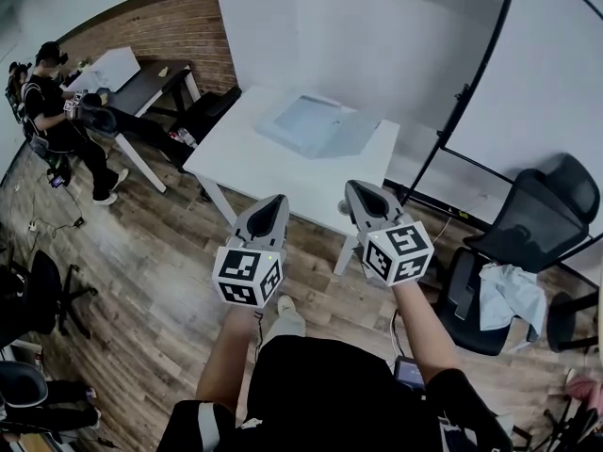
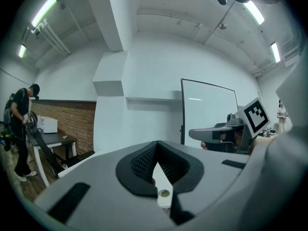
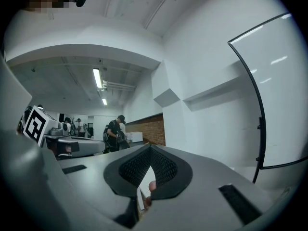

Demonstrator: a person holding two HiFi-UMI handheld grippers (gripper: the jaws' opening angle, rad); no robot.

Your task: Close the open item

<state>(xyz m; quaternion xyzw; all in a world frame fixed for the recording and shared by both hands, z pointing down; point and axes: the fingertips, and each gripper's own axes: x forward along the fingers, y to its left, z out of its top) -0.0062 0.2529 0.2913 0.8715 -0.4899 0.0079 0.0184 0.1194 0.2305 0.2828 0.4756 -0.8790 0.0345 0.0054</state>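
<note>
A pale grey-blue item lies opened out flat on the white table ahead of me; what it is I cannot tell. Both grippers hover over the wooden floor, short of the table's near edge and apart from the item. My left gripper has its jaws meeting at the tip with nothing between them, as its own view confirms. My right gripper stands beside it, also shut and empty. Neither gripper view shows the item.
A black office chair with a pale cloth on another chair stands at the right. A whiteboard frame leans behind the table. A person stands by a dark desk at the far left. More chairs sit at the left edge.
</note>
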